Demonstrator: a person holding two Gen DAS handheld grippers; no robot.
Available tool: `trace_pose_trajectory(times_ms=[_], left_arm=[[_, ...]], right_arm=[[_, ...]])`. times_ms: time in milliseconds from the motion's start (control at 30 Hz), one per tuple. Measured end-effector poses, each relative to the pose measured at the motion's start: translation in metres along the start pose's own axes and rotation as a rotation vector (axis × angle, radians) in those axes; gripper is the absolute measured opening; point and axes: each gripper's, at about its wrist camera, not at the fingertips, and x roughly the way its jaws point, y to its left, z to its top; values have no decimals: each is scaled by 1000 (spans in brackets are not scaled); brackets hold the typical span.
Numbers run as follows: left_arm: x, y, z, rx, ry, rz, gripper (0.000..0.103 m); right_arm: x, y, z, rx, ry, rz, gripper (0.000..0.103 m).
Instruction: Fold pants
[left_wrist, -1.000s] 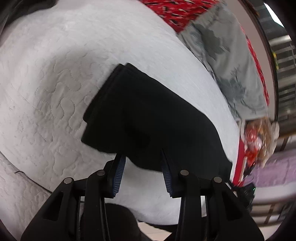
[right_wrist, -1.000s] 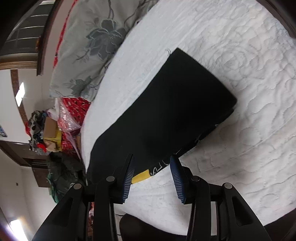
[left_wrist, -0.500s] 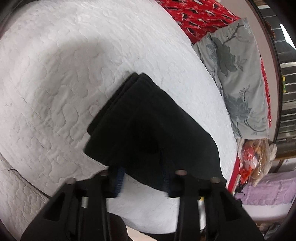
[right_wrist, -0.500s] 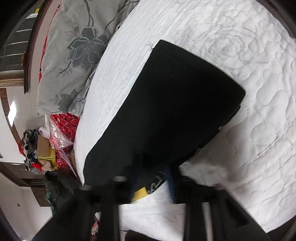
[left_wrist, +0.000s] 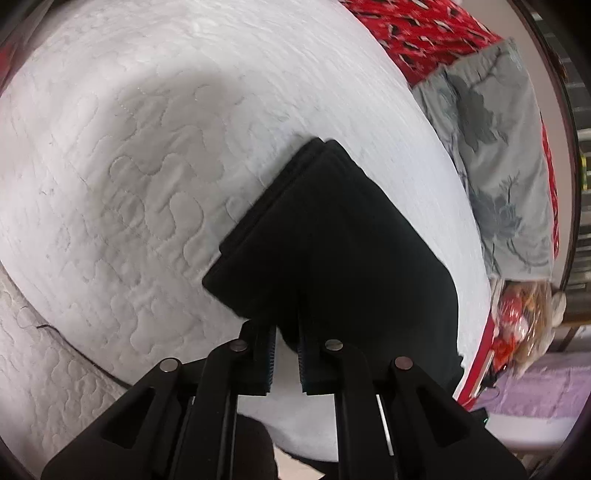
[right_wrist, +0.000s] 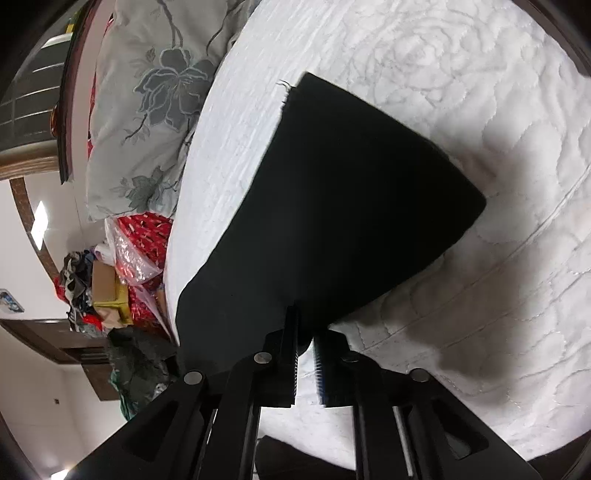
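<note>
Folded black pants (left_wrist: 343, 240) on white quilt (left_wrist: 129, 166)

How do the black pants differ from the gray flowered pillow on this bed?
The pants are plain black; the pillow is pale gray with a dark flower print. The pants lie folded in stacked layers on the white quilt, while the pillow lies as one flat piece at the quilt's edge. The pants' near edge sits between the left gripper and right gripper; the pillow is untouched. Both are soft cloth lying on the bed.
</note>
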Motion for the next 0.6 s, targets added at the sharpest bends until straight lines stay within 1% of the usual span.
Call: trace_pose_trajectory(times_ms=[33, 67, 133, 200, 233, 267, 300, 367, 400, 467, 533, 600], left_arm=[[-2, -1, -3, 8, 10, -5, 12], [-5, -3, -9, 21, 20, -15, 12], [-10, -6, -22, 48, 27, -32, 16], [-13, -12, -33, 74, 25, -39, 16], [-16, -15, -36, 79, 12, -49, 16], [-22, -18, -36, 75, -13, -71, 16], [-28, -19, -33, 65, -42, -85, 16], [-45, -25, -18, 60, -108, -97, 16], [-54, -29, -6, 69, -139, -81, 16], [-62, -35, 15, 92, -166, -39, 19], [-61, -38, 40, 115, -167, 17, 43], [-55, -38, 56, 117, -161, 52, 44]], right_arm=[[-5, 3, 1, -20, 7, -16, 19], [-12, 5, 1, -39, 14, -27, 26], [-29, 9, 2, -76, 28, -34, 31], [-56, 10, 8, -116, -21, -49, 31], [-68, 11, 13, -134, -64, -58, 32], [-80, 12, 21, -151, -107, -69, 37], [-87, 12, 26, -155, -130, -83, 38], [-93, 11, 38, -153, -158, -94, 38], [-93, 12, 42, -156, -157, -96, 38], [-88, 13, 49, -181, -157, -120, 38], [-80, 17, 55, -215, -169, -155, 38], [-75, 16, 61, -226, -168, -172, 38]])
